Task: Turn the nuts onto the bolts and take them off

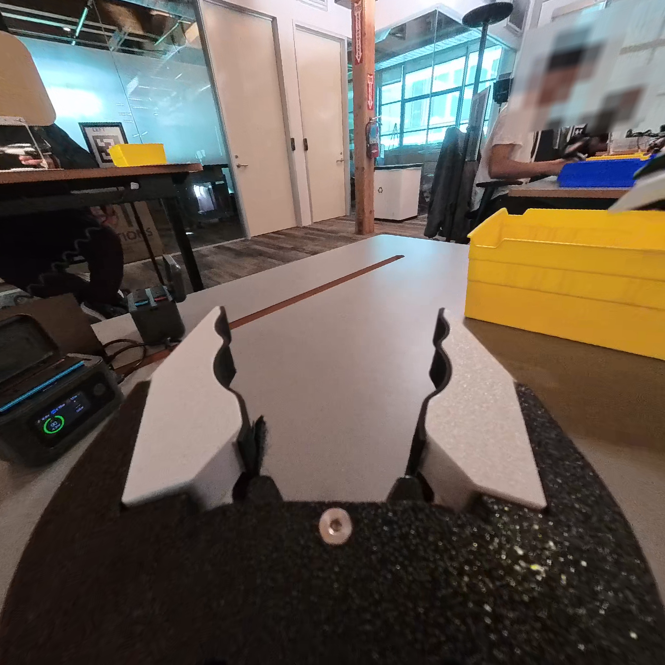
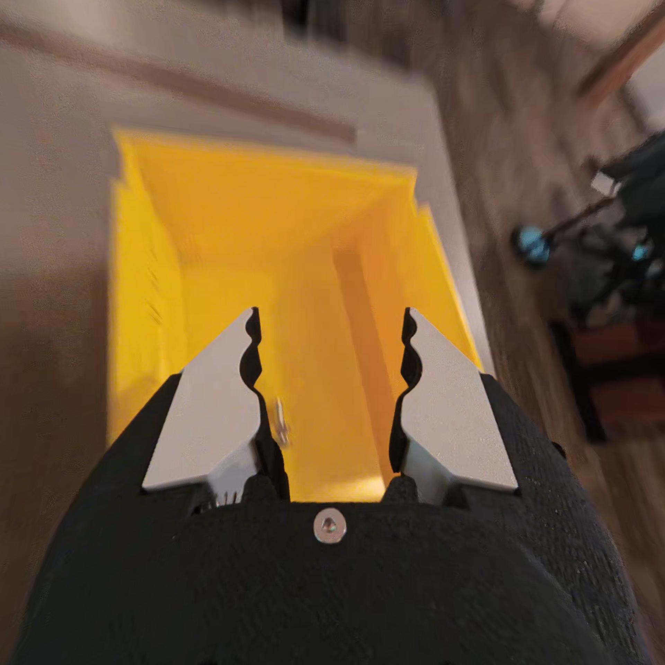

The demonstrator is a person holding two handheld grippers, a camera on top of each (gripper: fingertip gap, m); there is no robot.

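Setting: an office with glass partitions, white doors and a wooden post; a grey tabletop (image 1: 360,324) with a dark slot running along it carries our work.

Item 1, yellow bin (image 1: 565,288): stands on the tabletop to the right in the left wrist view, its right end cut off by the frame edge. From above, in the right wrist view, we see its interior, badly smeared by motion blur.

Item 2, bolt (image 2: 281,421): one small silvery piece lying on the bin floor, just beside the inner edge of the near finger. It is too blurred for us to tell whether a nut sits on it. We make out no other nuts or bolts.

Item 3, left claw (image 1: 333,316): released, fingers wide apart, nothing between them, low over bare tabletop, apart from the bin.

Item 4, right claw (image 2: 331,313): released, empty, held above the bin and pointing down into it.

Item 5, power unit (image 1: 57,406): dark, with a lit screen, at the left edge, partly cut off.

Item 6, person (image 1: 511,151): seated at a far desk beside a blue bin (image 1: 597,174), largely covered by a mosaic patch.
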